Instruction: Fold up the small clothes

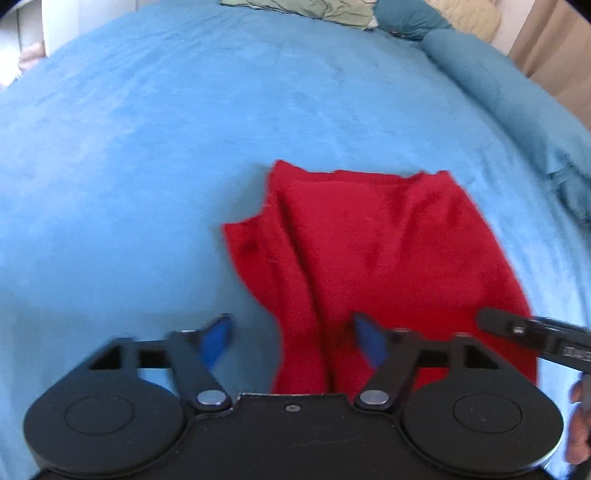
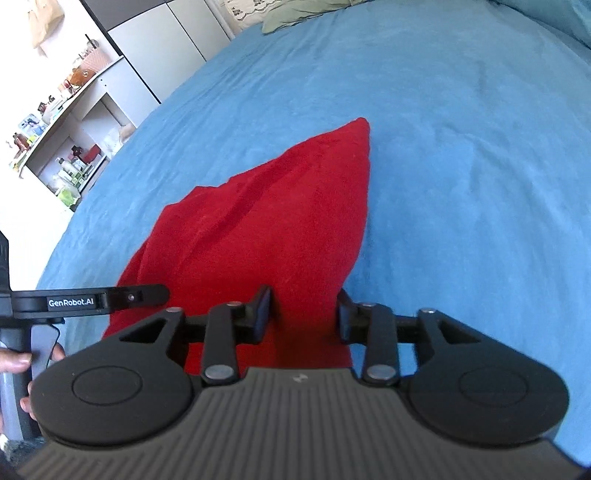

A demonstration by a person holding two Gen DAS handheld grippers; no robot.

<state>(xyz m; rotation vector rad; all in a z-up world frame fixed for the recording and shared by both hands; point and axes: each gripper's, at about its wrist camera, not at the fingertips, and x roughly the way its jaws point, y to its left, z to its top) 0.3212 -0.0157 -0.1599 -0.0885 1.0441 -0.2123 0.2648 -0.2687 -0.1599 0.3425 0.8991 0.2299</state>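
Note:
A small red garment (image 1: 369, 251) lies rumpled on a blue bedspread (image 1: 147, 147). My left gripper (image 1: 291, 341) is open, its blue fingertips (image 1: 218, 339) wide apart over the garment's near left edge. In the right wrist view the red garment (image 2: 266, 221) runs to a point ahead. My right gripper (image 2: 304, 314) is open, and the garment's near edge lies between its black pads (image 2: 262, 310). The left gripper's finger (image 2: 122, 297) shows at the left of that view, and the right gripper's finger (image 1: 532, 332) at the right of the left wrist view.
The blue bedspread (image 2: 461, 147) spreads on all sides. Pillows (image 1: 306, 9) and a rolled blue blanket (image 1: 498, 85) lie at the bed's far end. White shelves with bottles and jars (image 2: 66, 129) stand beyond the bed's left edge.

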